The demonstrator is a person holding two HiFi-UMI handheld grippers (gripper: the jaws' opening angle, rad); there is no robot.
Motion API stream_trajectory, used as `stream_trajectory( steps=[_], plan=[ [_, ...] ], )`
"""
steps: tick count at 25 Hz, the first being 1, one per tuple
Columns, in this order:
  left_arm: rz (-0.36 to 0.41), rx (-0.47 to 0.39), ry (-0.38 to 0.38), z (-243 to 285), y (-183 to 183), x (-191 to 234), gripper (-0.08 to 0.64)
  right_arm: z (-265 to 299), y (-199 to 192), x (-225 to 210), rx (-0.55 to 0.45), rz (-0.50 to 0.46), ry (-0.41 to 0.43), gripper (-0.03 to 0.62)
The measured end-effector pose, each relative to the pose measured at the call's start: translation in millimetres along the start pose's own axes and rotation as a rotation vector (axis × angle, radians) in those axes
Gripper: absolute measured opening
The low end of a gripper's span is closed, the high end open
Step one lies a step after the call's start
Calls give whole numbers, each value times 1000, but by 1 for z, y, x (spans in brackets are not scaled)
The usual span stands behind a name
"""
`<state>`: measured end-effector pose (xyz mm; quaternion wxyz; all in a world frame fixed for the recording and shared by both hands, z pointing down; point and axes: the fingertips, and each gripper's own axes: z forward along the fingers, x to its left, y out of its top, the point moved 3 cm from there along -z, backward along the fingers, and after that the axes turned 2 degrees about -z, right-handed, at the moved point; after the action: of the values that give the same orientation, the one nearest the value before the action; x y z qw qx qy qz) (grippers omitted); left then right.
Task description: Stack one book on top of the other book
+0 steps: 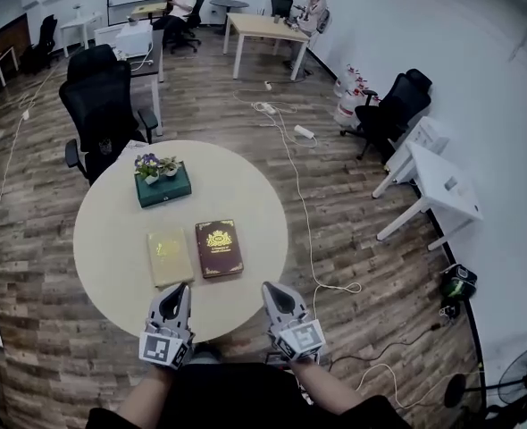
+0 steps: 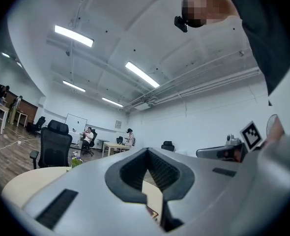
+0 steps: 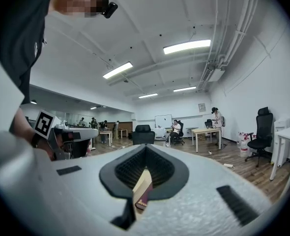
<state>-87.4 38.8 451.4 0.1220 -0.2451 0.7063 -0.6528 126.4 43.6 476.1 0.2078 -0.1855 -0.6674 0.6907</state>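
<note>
Pale grey left gripper (image 1: 179,290) and right gripper (image 1: 273,288), dark ribbed jaws, each bearing a black-and-white marker cube (image 1: 163,348) (black top (image 1: 237,400) worn).

Yellow book (image 1: 170,257) beside maroon book (image 1: 219,248)

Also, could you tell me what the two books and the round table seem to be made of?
The dark red book: probably a hardback in leather-look covering, going by the gilt ornament. The tan book: similar, with a faint sheen. The round table: pale, matt, no grain visible, perhaps laminate.
</note>
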Motion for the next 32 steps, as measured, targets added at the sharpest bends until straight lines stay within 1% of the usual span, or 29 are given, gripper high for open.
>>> stream_trajectory(
  steps=[4,8,11,14,20,25,26,27,28,29,30,31,32],
  plan=[
    [-13,43,-7,37,-1,42,6,46,-3,-14,22,0,-30,3],
    [-31,76,-15,64,-12,65,6,80,-5,-27,21,-2,-49,3],
    [-43,61,-35,81,-19,68,6,96,-12,-38,16,10,-44,3],
    [-39,64,-32,97,-24,68,6,110,-16,-49,15,26,-25,3],
    [-38,93,26,124,-38,67,5,128,-25,-77,46,54,33,3],
    [-35,121,50,139,-47,72,6,141,-31,-96,61,80,38,3],
    [-52,135,38,142,-52,73,5,144,-34,-98,68,86,44,3],
    [-90,163,9,145,-61,74,6,148,-38,-99,77,103,54,5],
    [-149,203,-32,150,-74,76,9,154,-43,-99,87,137,70,17],
    [-220,246,-69,156,-89,80,133,161,-49,-100,98,181,93,275],
    [-285,289,-93,161,-103,86,328,168,-55,-100,117,222,117,452],
    [-334,335,-107,165,-115,92,344,174,-62,-101,143,253,137,471],
    [-370,386,-118,169,-126,96,344,178,-69,-102,174,277,155,471]
  ],
)
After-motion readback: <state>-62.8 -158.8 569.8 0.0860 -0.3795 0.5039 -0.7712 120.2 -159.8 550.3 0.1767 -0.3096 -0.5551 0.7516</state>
